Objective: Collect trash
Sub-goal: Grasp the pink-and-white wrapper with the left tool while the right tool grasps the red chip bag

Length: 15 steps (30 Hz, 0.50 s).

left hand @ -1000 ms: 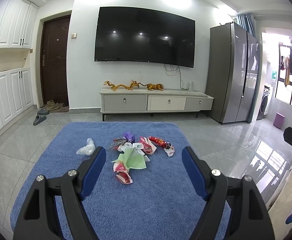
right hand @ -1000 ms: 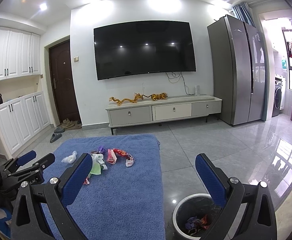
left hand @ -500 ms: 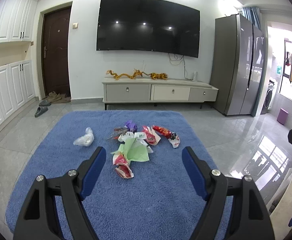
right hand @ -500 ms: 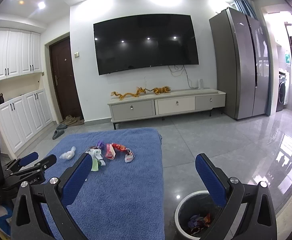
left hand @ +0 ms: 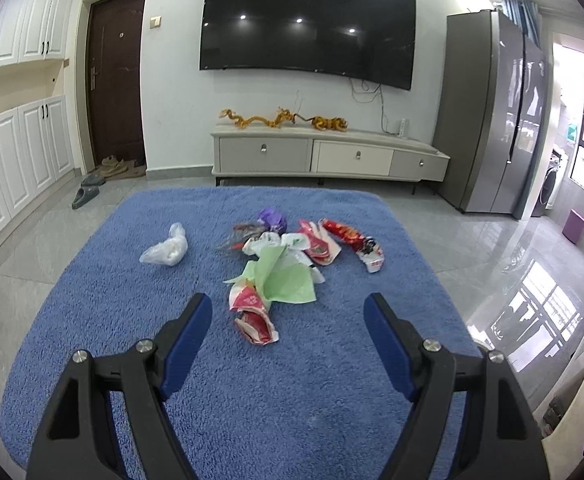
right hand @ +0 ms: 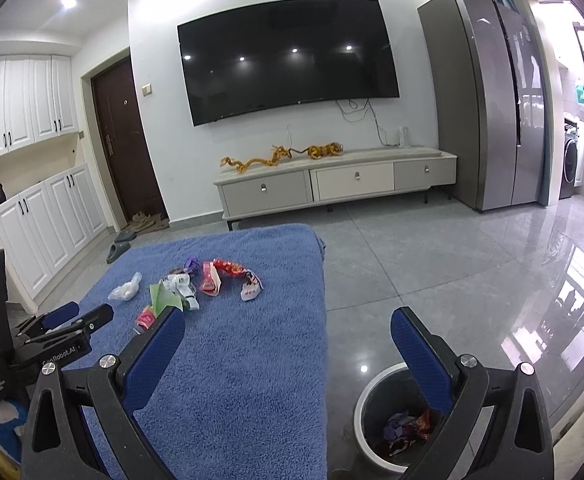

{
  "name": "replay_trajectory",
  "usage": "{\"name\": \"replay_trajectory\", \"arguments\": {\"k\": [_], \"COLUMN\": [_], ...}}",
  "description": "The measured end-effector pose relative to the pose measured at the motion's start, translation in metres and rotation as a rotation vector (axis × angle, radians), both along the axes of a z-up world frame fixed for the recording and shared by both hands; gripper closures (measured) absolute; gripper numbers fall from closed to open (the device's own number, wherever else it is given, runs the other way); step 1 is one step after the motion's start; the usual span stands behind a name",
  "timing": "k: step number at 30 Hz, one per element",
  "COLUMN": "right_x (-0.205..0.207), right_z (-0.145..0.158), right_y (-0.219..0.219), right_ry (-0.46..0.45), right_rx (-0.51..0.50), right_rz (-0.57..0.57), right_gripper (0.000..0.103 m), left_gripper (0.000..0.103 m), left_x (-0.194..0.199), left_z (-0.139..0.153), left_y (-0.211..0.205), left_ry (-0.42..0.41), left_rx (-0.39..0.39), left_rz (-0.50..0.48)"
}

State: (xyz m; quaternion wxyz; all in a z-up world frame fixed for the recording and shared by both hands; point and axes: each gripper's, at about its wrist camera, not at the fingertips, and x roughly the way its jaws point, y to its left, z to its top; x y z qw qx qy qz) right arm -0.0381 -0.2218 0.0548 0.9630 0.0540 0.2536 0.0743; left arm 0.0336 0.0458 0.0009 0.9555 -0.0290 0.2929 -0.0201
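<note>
A heap of trash lies on a blue rug (left hand: 292, 400): a red and white wrapper (left hand: 253, 314) nearest me, a green paper (left hand: 285, 278), a clear plastic bag (left hand: 165, 248), a purple wrapper (left hand: 272, 219), and red wrappers (left hand: 350, 236). My left gripper (left hand: 287, 332) is open and empty, just short of the nearest wrapper. My right gripper (right hand: 287, 344) is open and empty, above the rug's right edge (right hand: 320, 320). A grey bin (right hand: 380, 412) with wrappers inside stands on the floor under the right finger. The left gripper also shows in the right wrist view (right hand: 67, 320).
A TV cabinet (left hand: 328, 156) stands against the far wall under a wall TV (left hand: 308, 24). A grey fridge (left hand: 488, 120) is at the right, white cupboards (left hand: 15, 160) at the left. Slippers (left hand: 85, 196) lie by the door. Glossy tiles surround the rug.
Both grippers have moved forward and lower toward the rug; the trash heap looks larger and nearer. Both stay open and empty.
</note>
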Motion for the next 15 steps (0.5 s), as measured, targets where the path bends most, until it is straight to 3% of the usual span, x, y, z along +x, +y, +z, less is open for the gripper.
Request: {"name": "replay_trajectory", "arguments": {"k": [15], "right_x": [0.021], "right_z": [-0.020], "right_y": [-0.001], "right_ry": [0.054], "right_rx": [0.005], "right_rz": [0.014], "right_gripper": [0.000], "left_gripper": [0.026], "left_x": [0.021], "left_z": [-0.027], "left_y": [0.015], "left_ry": [0.068], "left_rx": [-0.024], "left_rz": [0.032]}}
